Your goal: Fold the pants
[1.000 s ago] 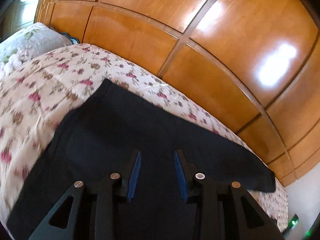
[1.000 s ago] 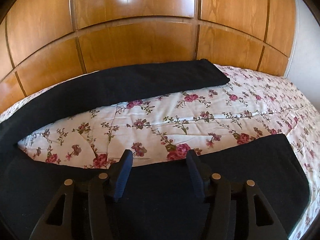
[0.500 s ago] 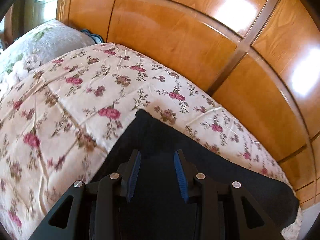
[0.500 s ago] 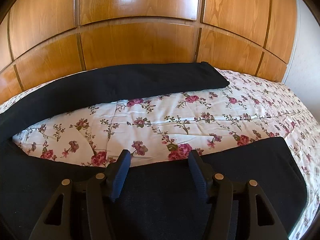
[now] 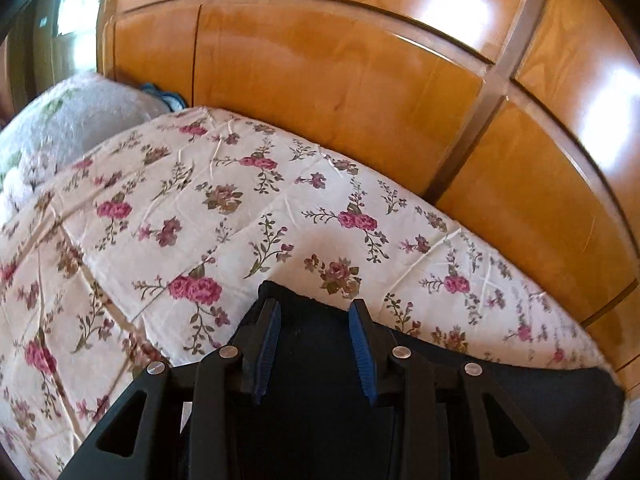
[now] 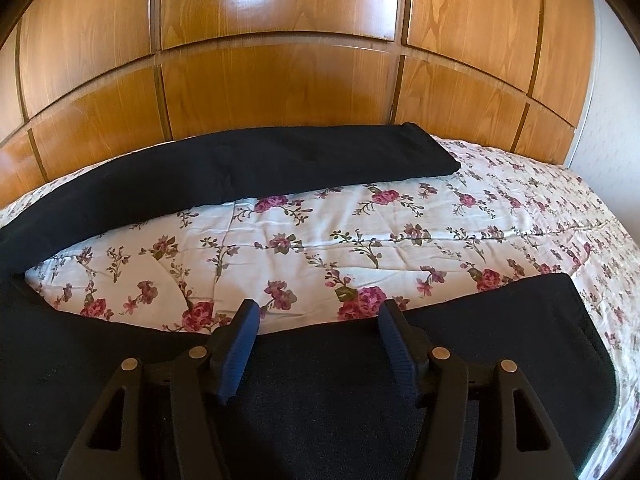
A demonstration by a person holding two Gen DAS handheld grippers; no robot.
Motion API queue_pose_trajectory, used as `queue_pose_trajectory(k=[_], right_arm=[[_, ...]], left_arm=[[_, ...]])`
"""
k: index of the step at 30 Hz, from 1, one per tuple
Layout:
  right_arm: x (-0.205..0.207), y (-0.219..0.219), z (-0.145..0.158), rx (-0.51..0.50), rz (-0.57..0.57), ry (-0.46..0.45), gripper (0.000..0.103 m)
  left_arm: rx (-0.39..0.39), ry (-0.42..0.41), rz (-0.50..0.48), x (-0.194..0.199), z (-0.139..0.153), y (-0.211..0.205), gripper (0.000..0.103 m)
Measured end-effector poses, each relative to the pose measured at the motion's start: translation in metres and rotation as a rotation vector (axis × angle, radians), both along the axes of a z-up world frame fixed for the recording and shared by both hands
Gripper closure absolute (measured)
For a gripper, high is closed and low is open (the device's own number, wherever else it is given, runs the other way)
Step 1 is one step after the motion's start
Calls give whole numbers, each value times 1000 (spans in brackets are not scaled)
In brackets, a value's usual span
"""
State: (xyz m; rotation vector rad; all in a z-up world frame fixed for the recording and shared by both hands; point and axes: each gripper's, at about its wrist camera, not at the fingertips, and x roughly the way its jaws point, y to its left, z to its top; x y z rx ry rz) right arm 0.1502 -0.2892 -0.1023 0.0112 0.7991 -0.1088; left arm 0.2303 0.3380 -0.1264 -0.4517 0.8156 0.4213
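Note:
Black pants (image 6: 248,168) lie spread on a floral bedspread (image 6: 360,236). In the right wrist view one leg stretches along the far side by the wooden wall, and the other leg (image 6: 520,340) lies under my right gripper (image 6: 316,312), which is open above its far edge. In the left wrist view my left gripper (image 5: 314,308) is open over a corner of the pants (image 5: 316,360), with the corner's tip lying between the fingertips. Neither gripper holds cloth.
A wooden panelled wall (image 6: 280,80) runs along the bed's far side and also shows in the left wrist view (image 5: 340,80). A pale pillow (image 5: 68,120) lies at the upper left. A white wall (image 6: 608,112) stands at the right.
My left gripper has moved across the pants toward their corner, so more bedspread now shows ahead. My right gripper has edged slightly forward over the near leg. Both stay open.

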Motion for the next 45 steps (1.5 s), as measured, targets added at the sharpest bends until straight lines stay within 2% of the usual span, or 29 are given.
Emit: queue_pose_trajectory(k=[3,6,8,13,15,18,19,22,24,27,32,35,38,39,40,43,45], right_arm=[[0,1,0,-1,-1,0,40],[0,1,0,-2,-1,0,40],[0,2,0,-2,-1,0,40],[-3,-1,1,4,-12,-22,40],[-4,-1,2,-3,-22,-34,41],[-4,0,3,-22,-26,-41,41],[-5,3,4,-31,-28,-38,41],[2,11,6,-96,-30,7,41],[7,17,9,-99,-16,33,40],[22,31,21,-14,37,57,41],[54,72,42,104,151,78,40],[68,96,48,135,205,80,40],[78,127,48,134,261,71,40],[81,138,46,140,282,69,40],[84,146,44,147,298,69,40],[89,173,36,142,326,84,40],[88,181,31,142,333,81,40]], left_arm=[[52,-7,-11,-1,-3,-6,69],[69,1,-8,-2,-3,-6,89],[50,-22,-11,-8,-1,-5,94],[47,-145,-2,-43,14,-15,97],[42,-221,-6,-67,21,-26,98],[9,-294,-5,-99,24,-38,99],[-1,-306,-2,-105,24,-42,103],[-40,-346,23,-135,18,-48,103],[-70,-376,42,-148,17,-46,103],[-124,-399,72,-158,11,-38,103],[-268,-416,154,-172,-9,-15,103],[-295,-414,131,-170,-11,-15,103],[-268,-362,100,-153,-4,-16,88],[-255,-362,93,-148,-2,-16,78],[-233,-365,84,-141,3,-16,72],[-143,-325,71,-109,17,-14,66],[-111,-250,58,-81,17,-9,65]])
